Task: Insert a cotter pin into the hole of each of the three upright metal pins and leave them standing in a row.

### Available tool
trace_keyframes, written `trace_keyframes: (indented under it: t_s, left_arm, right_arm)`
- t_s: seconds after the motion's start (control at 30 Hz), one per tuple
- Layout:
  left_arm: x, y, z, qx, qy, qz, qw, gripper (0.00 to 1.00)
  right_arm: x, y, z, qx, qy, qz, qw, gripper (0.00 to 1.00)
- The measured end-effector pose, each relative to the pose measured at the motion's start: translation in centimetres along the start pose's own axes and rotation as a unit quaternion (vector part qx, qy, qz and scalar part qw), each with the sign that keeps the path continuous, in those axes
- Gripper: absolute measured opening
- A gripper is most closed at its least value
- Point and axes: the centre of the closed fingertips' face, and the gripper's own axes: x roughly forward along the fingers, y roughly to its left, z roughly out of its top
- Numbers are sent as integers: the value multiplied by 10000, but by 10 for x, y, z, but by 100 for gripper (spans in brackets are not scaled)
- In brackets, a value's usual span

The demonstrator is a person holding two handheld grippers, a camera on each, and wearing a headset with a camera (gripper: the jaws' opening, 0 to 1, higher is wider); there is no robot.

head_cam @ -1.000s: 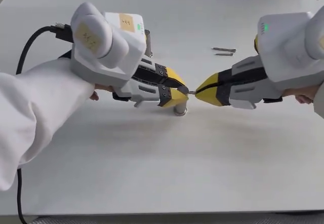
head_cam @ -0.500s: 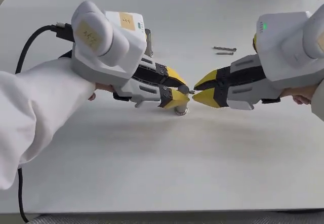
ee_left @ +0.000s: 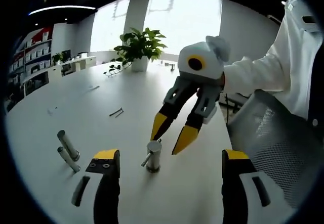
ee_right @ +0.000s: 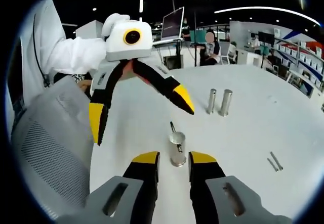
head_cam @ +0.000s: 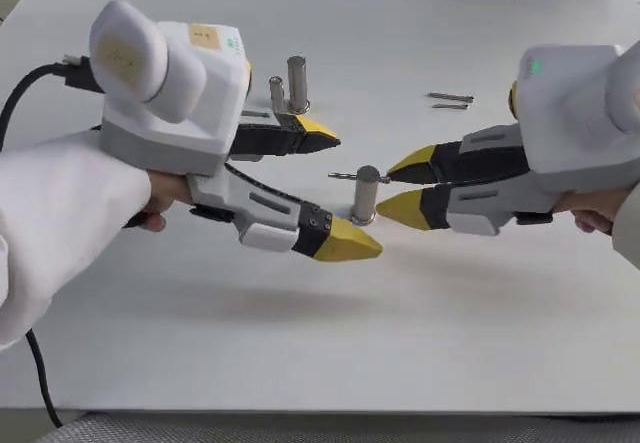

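In the head view we see the left claw spread wide and empty. The right claw is partly open and empty, beside the metal pin, which stands upright on the tabletop with a cotter pin through it. In the left gripper view that pin stands between the claws. In the right gripper view it stands just ahead of the tips.

L gripper jaws spread wide; R gripper jaws slightly apart, tips facing each other.

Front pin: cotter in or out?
In. The cotter sticks out sideways from near the top of the front pin, which stands upright on its own.
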Motion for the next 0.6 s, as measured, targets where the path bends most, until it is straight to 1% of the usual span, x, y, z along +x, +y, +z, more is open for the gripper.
trace_keyframes:
  t_s: [0.03,0.07,0.13,0.17,0.2,0.23,0.3,0.33,0.43,0.53,0.6]
  left_arm:
    - [-2,1,-2,-52,-23,36,10000,89]
    - [-4,2,-5,-187,-61,98,9998,92]
    - [-9,6,-9,-293,-111,235,9992,96]
    - [-11,7,-11,-302,-104,292,9991,97]
    - [-15,14,-17,-248,-6,489,9985,97]
    - [-17,16,-20,-221,43,565,9982,98]
    - [-22,17,-25,-335,55,609,9976,99]
    - [-25,18,-25,-419,-31,660,9969,99]
    - [-32,19,-21,-506,-212,763,9956,99]
    - [-36,18,-22,-551,-255,815,9948,99]
    - [-38,18,-24,-510,-212,878,9946,99]
  right_arm:
    - [1,0,-1,12,16,-18,10000,20]
    - [2,0,-2,16,24,-17,10000,21]
    - [3,-1,-1,64,0,-43,10000,24]
    - [4,-1,0,81,-5,-32,10000,25]
    - [4,-1,0,81,-4,-29,10000,25]
    - [5,-2,-1,76,3,-33,10000,24]
    - [6,-2,-1,66,25,-4,10000,23]
    - [7,-2,-1,60,31,1,10000,22]
    - [9,-1,1,54,40,20,10000,22]
    - [12,-1,2,34,62,38,10000,21]
    - [15,0,2,17,70,53,10000,20]
